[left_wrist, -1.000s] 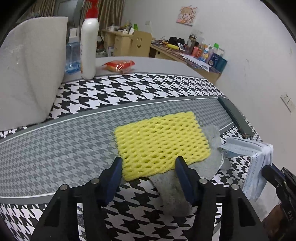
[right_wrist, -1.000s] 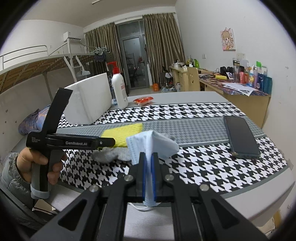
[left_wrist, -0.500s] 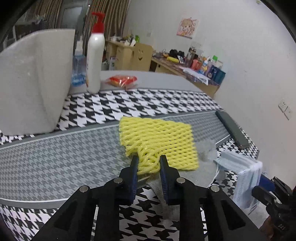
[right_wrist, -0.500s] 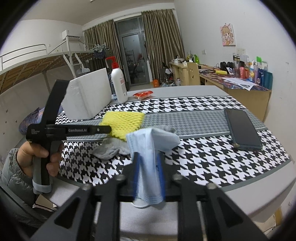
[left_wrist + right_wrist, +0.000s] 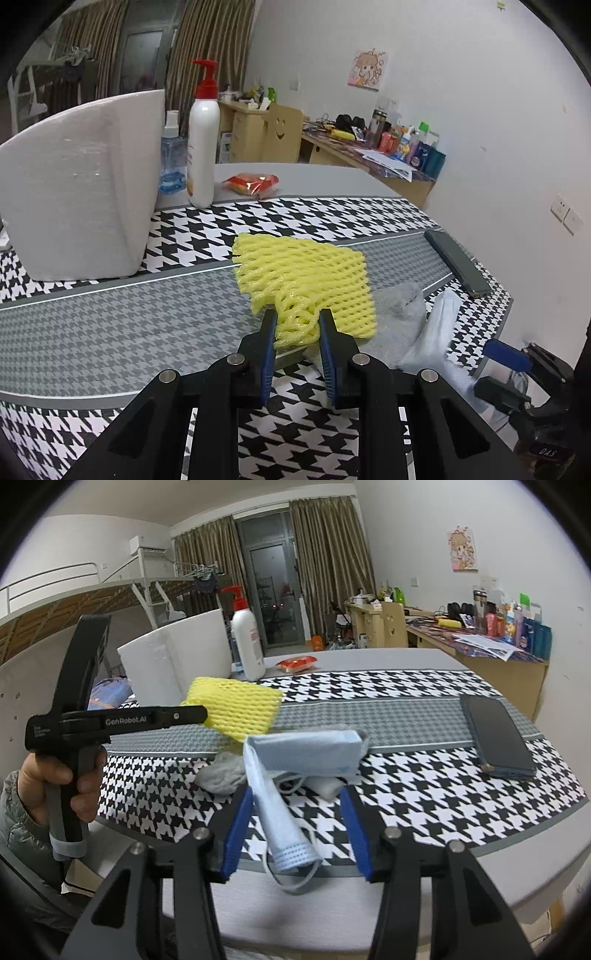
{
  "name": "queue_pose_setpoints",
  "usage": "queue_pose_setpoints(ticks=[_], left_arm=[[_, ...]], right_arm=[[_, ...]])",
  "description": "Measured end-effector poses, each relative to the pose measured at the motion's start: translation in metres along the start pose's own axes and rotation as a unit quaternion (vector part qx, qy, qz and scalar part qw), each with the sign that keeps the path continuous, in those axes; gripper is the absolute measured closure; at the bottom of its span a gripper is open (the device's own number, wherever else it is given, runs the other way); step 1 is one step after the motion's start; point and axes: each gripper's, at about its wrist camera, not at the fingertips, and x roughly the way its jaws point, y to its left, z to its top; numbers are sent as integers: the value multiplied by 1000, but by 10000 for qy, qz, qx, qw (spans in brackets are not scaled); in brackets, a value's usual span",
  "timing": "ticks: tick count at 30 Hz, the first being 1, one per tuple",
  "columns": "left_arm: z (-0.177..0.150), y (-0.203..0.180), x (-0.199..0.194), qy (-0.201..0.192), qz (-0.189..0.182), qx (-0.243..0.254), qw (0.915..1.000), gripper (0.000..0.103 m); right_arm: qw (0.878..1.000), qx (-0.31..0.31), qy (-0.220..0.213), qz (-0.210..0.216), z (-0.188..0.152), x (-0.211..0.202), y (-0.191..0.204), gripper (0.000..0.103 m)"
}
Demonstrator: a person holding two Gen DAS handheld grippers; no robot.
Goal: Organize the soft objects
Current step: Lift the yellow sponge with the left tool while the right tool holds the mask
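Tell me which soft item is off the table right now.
The yellow foam net: the left gripper is shut on its edge and holds it up. The gray sock and blue face mask rest on the table.

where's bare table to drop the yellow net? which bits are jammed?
Free: the grey band left of the yellow net, in front of the white foam block; also checkered cloth between face mask and phone. Crowded: around the grey sock, where net, sock and mask bunch together.
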Motion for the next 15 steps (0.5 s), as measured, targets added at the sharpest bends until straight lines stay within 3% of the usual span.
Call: queue_pose_setpoints(ticks=[10,14,15], left_arm=[[-8,3,-14,-62,13,44,10000,80],[-10,5,-20,-114,15,48,9999,80],[-10,6,-21,-126,24,46,9999,80]], right_arm=[[9992,-221,135,315,4,13,19,42],[9989,-285,311,186,5,23,25,42],[9989,-297,357,111,4,25,26,48]])
